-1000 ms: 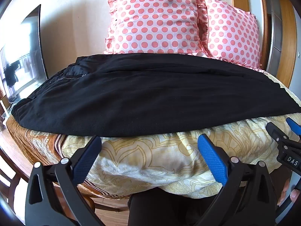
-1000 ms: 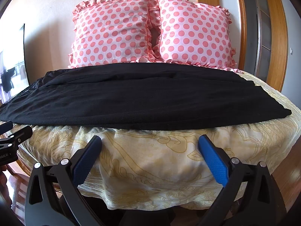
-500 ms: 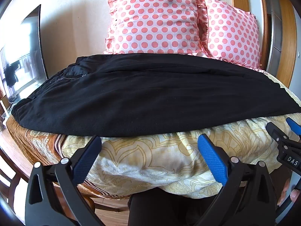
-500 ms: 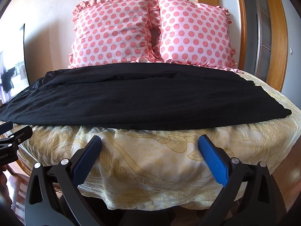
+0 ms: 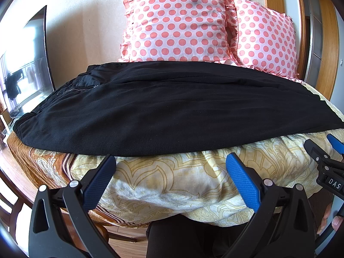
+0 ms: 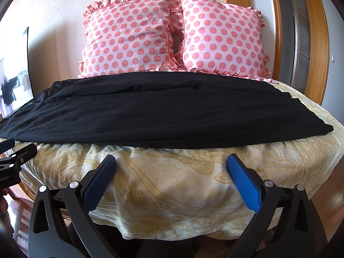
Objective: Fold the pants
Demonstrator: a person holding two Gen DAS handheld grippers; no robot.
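Note:
Black pants lie flat across a round table with a yellow patterned cloth, waistband at the left, leg ends at the right. They also show in the right wrist view. My left gripper is open and empty, in front of the table edge, just below the pants' near hem. My right gripper is open and empty, also below the near hem, further right. Each gripper shows at the edge of the other's view.
Two pink polka-dot pillows stand against the wall behind the pants. A TV screen is at the far left. A wooden door frame is at the right. Wooden floor lies below the table.

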